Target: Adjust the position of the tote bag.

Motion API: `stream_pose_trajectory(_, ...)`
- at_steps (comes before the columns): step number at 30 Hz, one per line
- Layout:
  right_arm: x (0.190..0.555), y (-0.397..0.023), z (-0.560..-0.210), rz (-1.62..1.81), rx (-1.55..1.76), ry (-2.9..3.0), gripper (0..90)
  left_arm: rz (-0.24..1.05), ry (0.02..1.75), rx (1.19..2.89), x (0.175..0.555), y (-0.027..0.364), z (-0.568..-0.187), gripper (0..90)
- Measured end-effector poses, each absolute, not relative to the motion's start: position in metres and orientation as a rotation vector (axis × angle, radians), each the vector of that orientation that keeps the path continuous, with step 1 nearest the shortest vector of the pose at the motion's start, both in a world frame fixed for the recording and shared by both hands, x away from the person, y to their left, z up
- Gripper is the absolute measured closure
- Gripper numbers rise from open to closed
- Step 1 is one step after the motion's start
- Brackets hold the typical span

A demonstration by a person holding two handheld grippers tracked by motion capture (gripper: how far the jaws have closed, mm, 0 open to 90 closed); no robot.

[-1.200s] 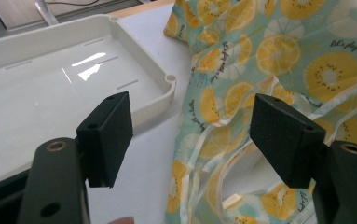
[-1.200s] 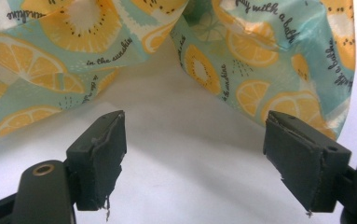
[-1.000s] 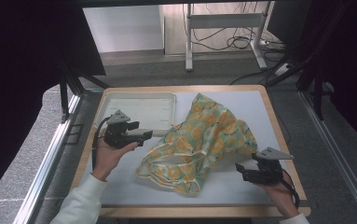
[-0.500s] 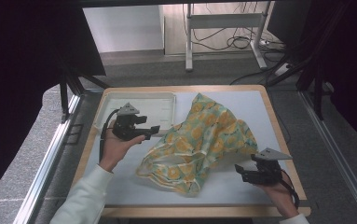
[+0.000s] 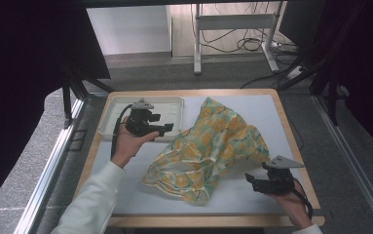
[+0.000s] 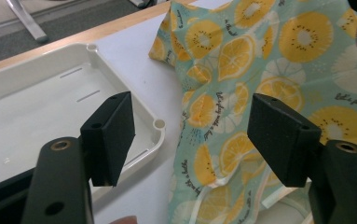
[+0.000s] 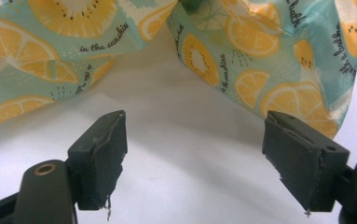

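Observation:
A crumpled teal cloth (image 5: pixel 212 146) printed with orange and lemon slices lies in the middle of the white table mat. My left gripper (image 5: pixel 168 128) hovers over the near right corner of the white tray (image 5: pixel 107 120), jaws pointing right at the cloth's left edge, open and empty. In the left gripper view the cloth (image 6: pixel 269 79) lies just beyond the wide-apart jaws, and the tray (image 6: pixel 45 107) is at the left. My right gripper (image 5: pixel 250 181) rests near the table's front right, open, facing the cloth's near right edge (image 7: pixel 241 60) with bare mat between the jaws.
The table has a wooden rim (image 5: pixel 291 141) around the white mat (image 5: pixel 125 190). The tray holds nothing. A metal rail (image 5: pixel 47 170) runs along the table's left side, and a white stand with cables (image 5: pixel 233 29) is on the floor beyond.
My left hand has moved away from me and to the right, from beside the cloth's left edge to above the tray's near right corner. The right gripper has stayed put.

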State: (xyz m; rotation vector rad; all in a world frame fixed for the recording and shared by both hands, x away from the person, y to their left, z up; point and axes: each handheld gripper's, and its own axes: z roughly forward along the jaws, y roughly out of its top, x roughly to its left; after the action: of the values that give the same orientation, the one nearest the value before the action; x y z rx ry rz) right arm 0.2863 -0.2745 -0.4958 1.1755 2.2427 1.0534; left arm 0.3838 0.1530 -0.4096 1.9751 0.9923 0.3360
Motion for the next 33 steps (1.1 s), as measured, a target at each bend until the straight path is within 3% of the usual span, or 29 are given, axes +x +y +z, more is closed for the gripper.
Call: stream_pose_trajectory(33, 0.287, -0.273, -0.498, 1.029, 1.158, 2.262, 21.5, 0.319, 0.966, 2.043, 0.415, 0.112, -0.424, 29.6)
